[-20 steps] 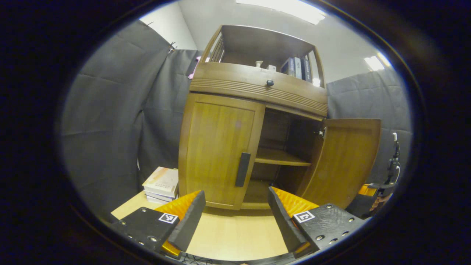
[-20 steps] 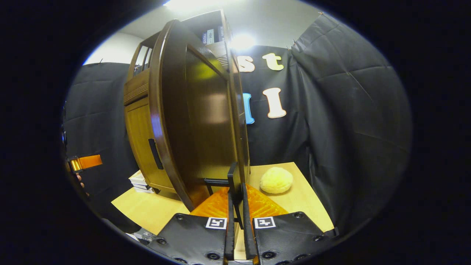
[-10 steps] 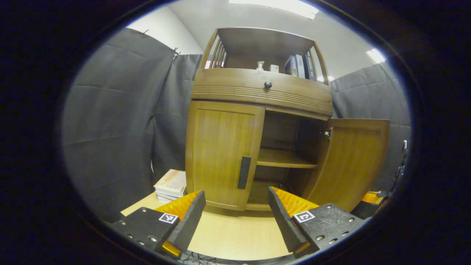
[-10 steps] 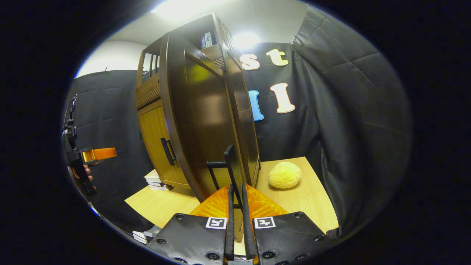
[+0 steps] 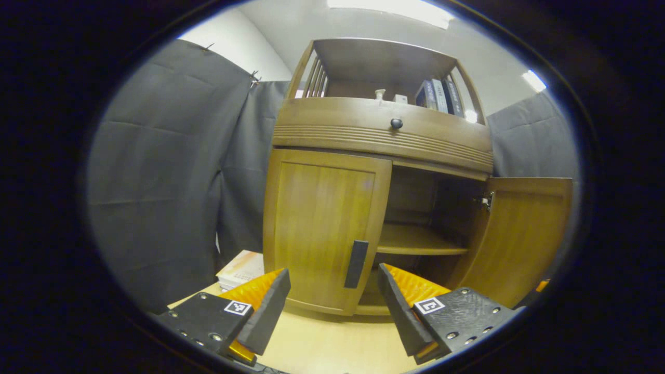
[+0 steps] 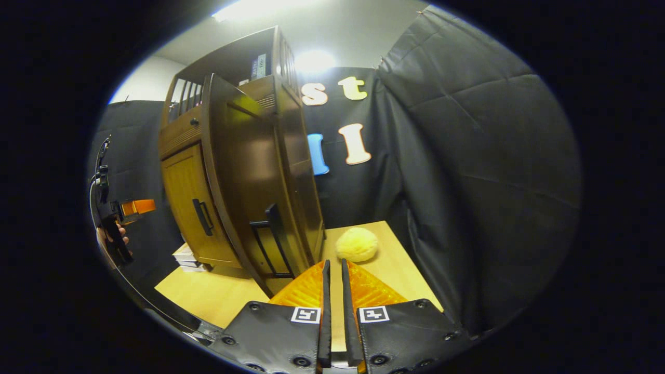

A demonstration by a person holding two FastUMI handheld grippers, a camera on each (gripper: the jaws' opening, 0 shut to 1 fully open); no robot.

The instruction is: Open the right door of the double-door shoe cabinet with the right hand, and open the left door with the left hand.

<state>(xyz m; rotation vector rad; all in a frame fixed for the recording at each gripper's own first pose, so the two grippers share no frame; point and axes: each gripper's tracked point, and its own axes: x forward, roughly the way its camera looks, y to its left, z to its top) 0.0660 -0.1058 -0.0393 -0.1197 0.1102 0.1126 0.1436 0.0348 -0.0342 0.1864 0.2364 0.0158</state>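
In the left gripper view, your left tool point(image 5: 332, 304) is standing spread, empty, facing the closed left door point(image 5: 324, 228) and its handle point(image 5: 356, 264) just ahead. In the right gripper view, your right tool point(image 6: 332, 291) is sitting nearly clenched on nothing; the swung-out right door point(image 6: 249, 176) and its handle point(image 6: 270, 234) are standing ahead-left, apart from it.

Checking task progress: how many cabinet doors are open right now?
1. The right door is swung wide open, showing the shelf inside. The left door is shut, its handle untouched, ahead of the open left gripper.
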